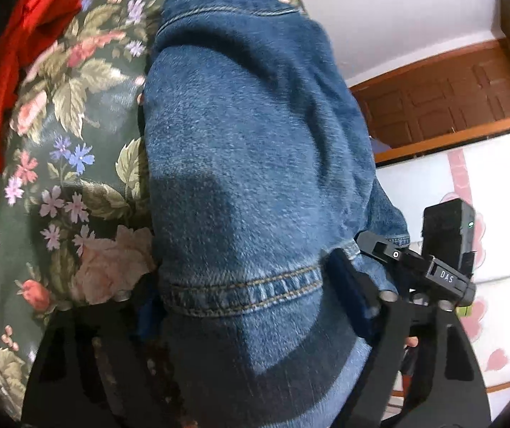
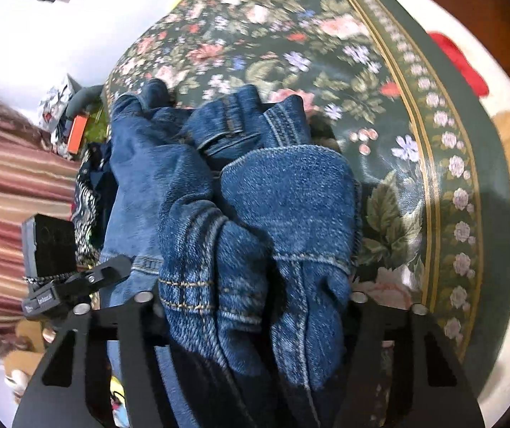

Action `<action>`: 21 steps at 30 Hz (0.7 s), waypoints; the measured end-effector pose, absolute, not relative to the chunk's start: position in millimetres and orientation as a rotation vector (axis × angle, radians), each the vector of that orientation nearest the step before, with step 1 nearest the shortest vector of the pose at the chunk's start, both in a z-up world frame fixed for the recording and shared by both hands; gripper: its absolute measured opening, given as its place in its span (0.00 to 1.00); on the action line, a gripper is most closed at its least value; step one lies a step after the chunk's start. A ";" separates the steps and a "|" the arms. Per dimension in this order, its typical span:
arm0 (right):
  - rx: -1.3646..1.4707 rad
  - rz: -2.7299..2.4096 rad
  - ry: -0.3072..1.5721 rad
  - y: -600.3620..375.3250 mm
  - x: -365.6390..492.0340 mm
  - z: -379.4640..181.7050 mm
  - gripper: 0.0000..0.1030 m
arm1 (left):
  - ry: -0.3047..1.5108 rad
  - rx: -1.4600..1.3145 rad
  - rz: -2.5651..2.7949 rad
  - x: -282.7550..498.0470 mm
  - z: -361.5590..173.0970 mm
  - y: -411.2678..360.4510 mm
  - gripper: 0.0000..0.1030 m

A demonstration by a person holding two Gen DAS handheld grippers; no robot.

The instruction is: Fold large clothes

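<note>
A blue denim jacket (image 1: 247, 149) hangs bunched over the dark floral bedspread (image 1: 76, 164). In the left wrist view my left gripper (image 1: 247, 303) is shut on a stitched hem of the jacket, cloth filling the space between its fingers. In the right wrist view my right gripper (image 2: 251, 306) is shut on a thick bunch of the denim jacket (image 2: 255, 207), folds spilling forward over the floral bedspread (image 2: 326, 53). The right gripper also shows at the left wrist view's right (image 1: 433, 267). The fingertips of both are hidden by denim.
A red garment (image 1: 23, 35) lies on the bedspread at the left. A wooden door (image 1: 451, 100) and white wall are behind. The person in a striped top (image 2: 12, 196) stands at the left. Clutter (image 2: 72, 121) sits beyond the bed edge.
</note>
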State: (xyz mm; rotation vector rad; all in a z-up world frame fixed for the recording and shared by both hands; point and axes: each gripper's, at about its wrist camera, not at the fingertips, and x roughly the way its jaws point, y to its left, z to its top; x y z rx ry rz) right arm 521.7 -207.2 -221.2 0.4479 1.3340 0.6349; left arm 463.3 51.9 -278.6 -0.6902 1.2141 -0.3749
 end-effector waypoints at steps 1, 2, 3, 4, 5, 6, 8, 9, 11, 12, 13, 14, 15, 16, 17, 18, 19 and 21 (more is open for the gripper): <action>0.429 0.638 1.321 -204.6 518.8 -214.7 0.48 | 1.206 -0.678 -0.378 461.3 -274.2 50.9 0.67; 0.414 0.642 1.305 -202.2 515.6 -207.2 0.46 | 1.189 -0.664 -0.380 458.5 -266.5 49.5 0.65; 0.408 0.642 1.295 -200.2 514.3 -203.1 0.45 | 1.175 -0.656 -0.379 456.1 -261.0 49.8 0.59; 0.399 0.639 1.273 -197.8 510.5 -193.9 0.44 | 1.154 -0.644 -0.378 453.3 -252.6 50.2 0.55; 0.392 0.638 1.258 -195.0 509.3 -189.1 0.43 | 1.135 -0.633 -0.380 450.7 -245.1 51.2 0.54; 0.382 0.642 1.239 -192.3 506.3 -182.3 0.42 | 1.119 -0.622 -0.377 448.4 -238.2 52.1 0.51; 0.357 0.659 1.212 -182.1 500.9 -168.2 0.41 | 1.089 -0.580 -0.363 442.9 -221.4 54.2 0.48; 0.349 0.664 1.204 -178.1 499.2 -164.4 0.41 | 1.078 -0.566 -0.359 442.3 -214.6 55.8 0.47; 0.337 0.679 1.181 -167.8 496.3 -153.0 0.40 | 1.049 -0.546 -0.359 437.5 -200.8 61.9 0.45; 0.344 0.687 1.169 -162.3 495.5 -146.1 0.40 | 1.028 -0.540 -0.362 435.7 -189.9 65.8 0.45; 0.347 0.696 1.158 -157.9 494.4 -140.9 0.40 | 1.017 -0.538 -0.364 435.0 -184.5 70.4 0.44; 0.352 0.705 1.145 -153.9 493.7 -135.1 0.40 | 0.994 -0.536 -0.366 433.4 -173.8 74.9 0.44; 0.358 0.712 1.129 -148.1 493.4 -127.1 0.40 | 0.982 -0.532 -0.368 430.5 -169.1 80.8 0.44; 0.356 0.718 1.115 -143.2 491.7 -120.2 0.40 | 0.969 -0.526 -0.371 429.7 -161.6 88.8 0.43; 0.350 0.722 1.104 -137.9 490.0 -114.8 0.40 | 0.953 -0.520 -0.373 426.6 -153.6 95.2 0.43; 0.344 0.731 1.086 -130.1 489.4 -106.2 0.40 | 0.926 -0.516 -0.372 424.6 -142.9 101.1 0.43; 0.340 0.738 1.073 -126.2 487.1 -100.2 0.40 | 0.910 -0.514 -0.377 413.3 -143.4 121.0 0.43; 0.333 0.753 1.045 -115.0 485.8 -86.4 0.40 | 0.863 -0.507 -0.374 407.2 -124.2 138.9 0.43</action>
